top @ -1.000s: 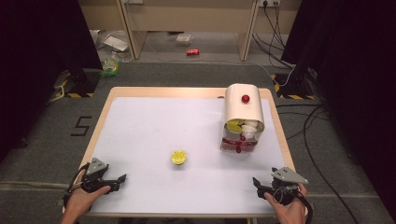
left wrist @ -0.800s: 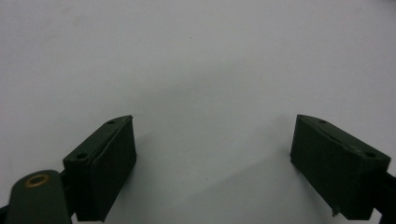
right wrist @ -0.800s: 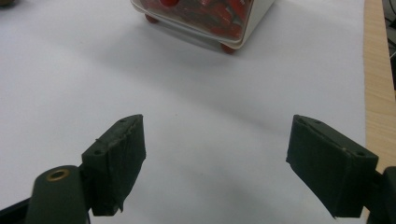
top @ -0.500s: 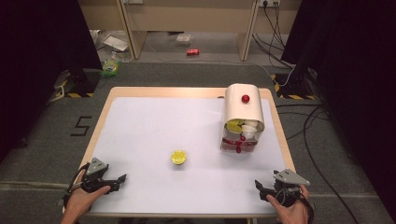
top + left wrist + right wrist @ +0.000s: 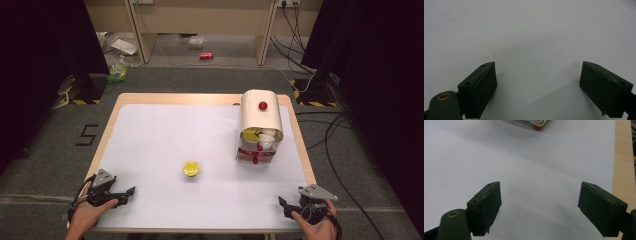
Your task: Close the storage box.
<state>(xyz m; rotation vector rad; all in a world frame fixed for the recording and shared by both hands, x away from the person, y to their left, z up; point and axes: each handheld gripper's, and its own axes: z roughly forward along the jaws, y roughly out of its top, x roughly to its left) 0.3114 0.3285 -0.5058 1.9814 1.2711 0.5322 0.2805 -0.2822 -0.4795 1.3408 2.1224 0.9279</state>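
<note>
The wide white table top with a pale wooden rim (image 5: 150,150) carries everything in the high view. Toward its far right stands the white round-topped container with a red knob and a clear lower part (image 5: 260,125), its open front showing yellow and white pieces and small red ones; in the right gripper view a strip of its base with a red bit (image 5: 537,126) sits at the top edge, well ahead of that gripper's jaws.

At the near left corner the left gripper (image 5: 127,192), black with a grey three-cornered plate, lies in the person's left hand (image 5: 90,212), pointing to the right across the table. Its jaws stand wide apart in the left gripper view (image 5: 537,92), with bare white surface between them. At the near right corner the right gripper (image 5: 283,205) is held in the right hand (image 5: 315,227), pointing left and slightly away from the person. Its jaws are spread wide too (image 5: 539,212), have just been opening a little further, and hold nothing; the wooden rim runs along the right side of that view.

The small yellow lemon half (image 5: 191,168) lies alone near the table's middle, between the two grippers but farther from the person, nearer the left one, well apart from both pairs of jaws and from the container.
</note>
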